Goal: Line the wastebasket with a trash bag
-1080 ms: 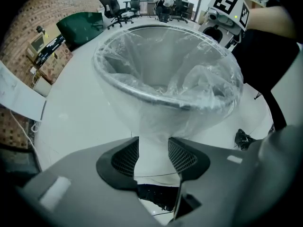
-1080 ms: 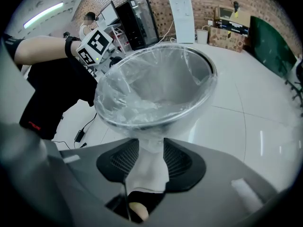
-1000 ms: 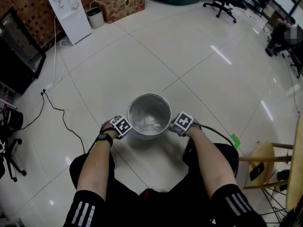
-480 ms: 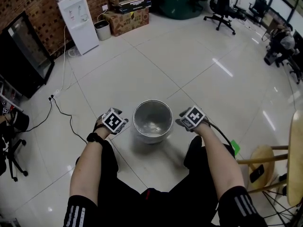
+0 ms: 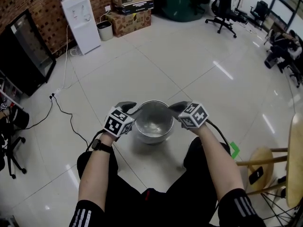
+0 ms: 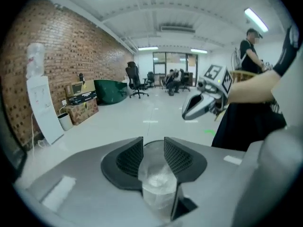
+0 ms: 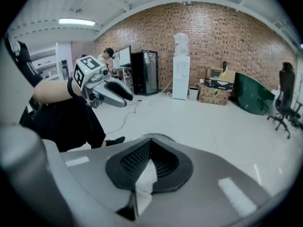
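Observation:
The round metal wastebasket (image 5: 152, 137) stands on the tiled floor in front of my knees, with a clear trash bag (image 5: 150, 122) crumpled inside it. My left gripper (image 5: 134, 109) hovers over the basket's left rim. Its jaws are closing, with only the basket (image 6: 156, 183) showing through the gap between them. My right gripper (image 5: 172, 107) hovers over the right rim, shut with nothing gripped. The left gripper view shows the left gripper (image 6: 153, 143) and, across the basket, the right gripper (image 6: 201, 105). The right gripper view shows the right gripper (image 7: 151, 144) and the left gripper (image 7: 111, 91) opposite.
A white water dispenser (image 5: 80, 20), a small bin (image 5: 105, 30) and cardboard boxes (image 5: 130, 8) stand by the brick wall. A black cabinet (image 5: 23, 56) is at the left, and a cable (image 5: 66, 115) crosses the floor. A wooden stool (image 5: 265, 160) stands at the right.
Both grippers have risen from beside the basket's rim and come inward over it. The bag stays down in the basket.

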`<state>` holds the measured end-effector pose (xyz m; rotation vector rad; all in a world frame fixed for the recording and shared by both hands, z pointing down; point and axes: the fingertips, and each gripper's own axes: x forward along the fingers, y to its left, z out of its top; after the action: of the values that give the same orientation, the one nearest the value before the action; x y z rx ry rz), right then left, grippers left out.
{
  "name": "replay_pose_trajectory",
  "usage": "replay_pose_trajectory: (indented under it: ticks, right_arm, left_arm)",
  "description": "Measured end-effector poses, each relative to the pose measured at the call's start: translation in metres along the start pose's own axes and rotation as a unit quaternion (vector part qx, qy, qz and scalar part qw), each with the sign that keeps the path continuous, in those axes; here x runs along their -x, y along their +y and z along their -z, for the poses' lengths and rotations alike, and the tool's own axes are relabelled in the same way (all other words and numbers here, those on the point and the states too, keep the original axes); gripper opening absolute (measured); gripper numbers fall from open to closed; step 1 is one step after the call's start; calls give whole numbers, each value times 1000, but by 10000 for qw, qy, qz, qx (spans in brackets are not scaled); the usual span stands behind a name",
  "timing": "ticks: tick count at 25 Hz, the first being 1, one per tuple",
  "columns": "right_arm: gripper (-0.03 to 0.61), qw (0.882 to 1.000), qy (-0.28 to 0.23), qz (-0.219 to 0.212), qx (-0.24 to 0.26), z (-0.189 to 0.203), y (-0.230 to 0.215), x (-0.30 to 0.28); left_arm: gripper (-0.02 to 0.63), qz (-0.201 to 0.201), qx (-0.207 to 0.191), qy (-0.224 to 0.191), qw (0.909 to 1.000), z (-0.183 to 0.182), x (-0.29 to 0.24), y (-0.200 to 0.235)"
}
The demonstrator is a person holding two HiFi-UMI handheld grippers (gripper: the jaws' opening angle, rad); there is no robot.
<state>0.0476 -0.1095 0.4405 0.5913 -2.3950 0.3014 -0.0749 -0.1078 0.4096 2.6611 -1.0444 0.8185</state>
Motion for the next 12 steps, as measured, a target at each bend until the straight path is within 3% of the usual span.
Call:
replay_pose_trajectory:
  ticks: [2,5,8,12]
  right_arm:
    - [6,9980,-401,-243,-433,-8,5,0]
    - [6,9908,-820,-555,-924,-20,7,-5]
    - [6,9938,-752,-499,-647,-26,6,-17]
    - [6,9966,-630,-499,-159,-34,16,-21]
  left_arm:
    - [128,160,156,-330,9992,-14,2,-6]
    - [112,386,213,-395,9982,-17,-6,-5]
    - [110,526,199,-293,9980,-20,-17,-3]
    - [112,687,-100,-329,9970,-31,-20,-11]
